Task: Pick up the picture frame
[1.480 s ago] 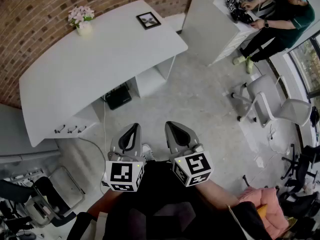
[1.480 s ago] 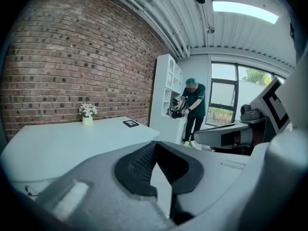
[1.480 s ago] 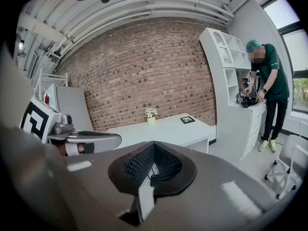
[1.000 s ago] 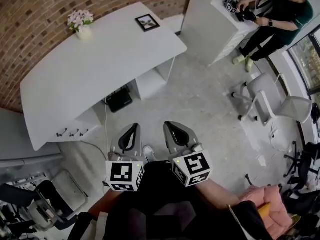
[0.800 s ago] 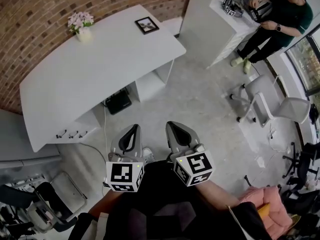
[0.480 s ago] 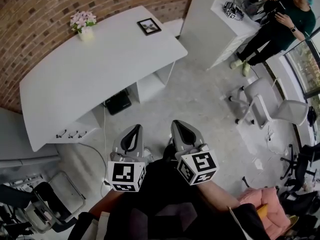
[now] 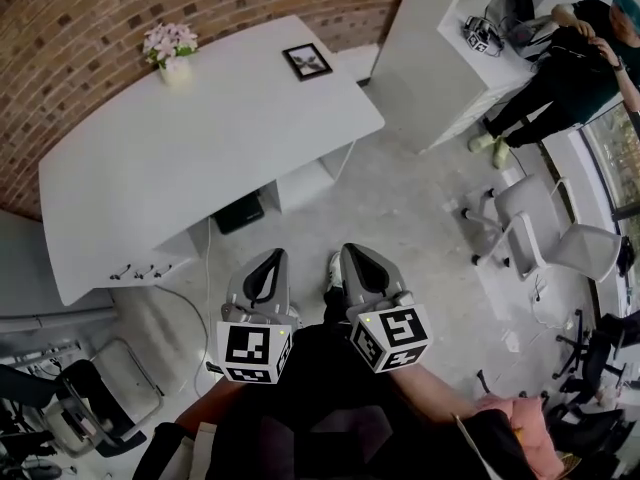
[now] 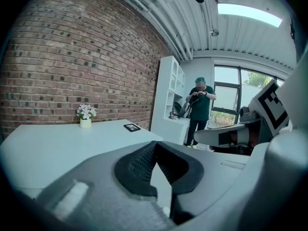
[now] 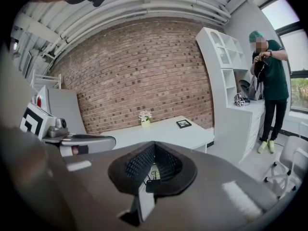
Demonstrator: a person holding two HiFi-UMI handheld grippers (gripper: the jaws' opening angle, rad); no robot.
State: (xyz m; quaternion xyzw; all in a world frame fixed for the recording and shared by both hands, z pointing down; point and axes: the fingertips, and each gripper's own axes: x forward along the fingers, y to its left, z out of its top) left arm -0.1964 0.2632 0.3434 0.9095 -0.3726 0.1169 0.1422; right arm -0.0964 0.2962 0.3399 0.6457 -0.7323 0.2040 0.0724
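Note:
The small black picture frame (image 7: 307, 61) lies flat near the far right corner of the curved white table (image 7: 180, 158). It also shows far off in the left gripper view as a dark frame (image 8: 131, 127) and in the right gripper view as a dark frame (image 9: 183, 123). My left gripper (image 7: 264, 266) and right gripper (image 7: 358, 262) hang side by side over the floor, well short of the table. Both are shut with nothing between the jaws. The left gripper's tips (image 8: 155, 146) and the right gripper's tips (image 9: 154, 145) point toward the table.
A vase of pink flowers (image 7: 170, 43) stands at the table's far left by the brick wall. A black box (image 7: 238, 211) sits under the table. A tall white shelf unit (image 7: 440, 58) with a person (image 7: 570, 68) beside it is at right, white chairs (image 7: 530, 218) nearer.
The table and frame have shifted slightly right and nearer in the head view as I moved forward. Both grippers kept their pose, side by side and shut. The person by the shelf shifted.

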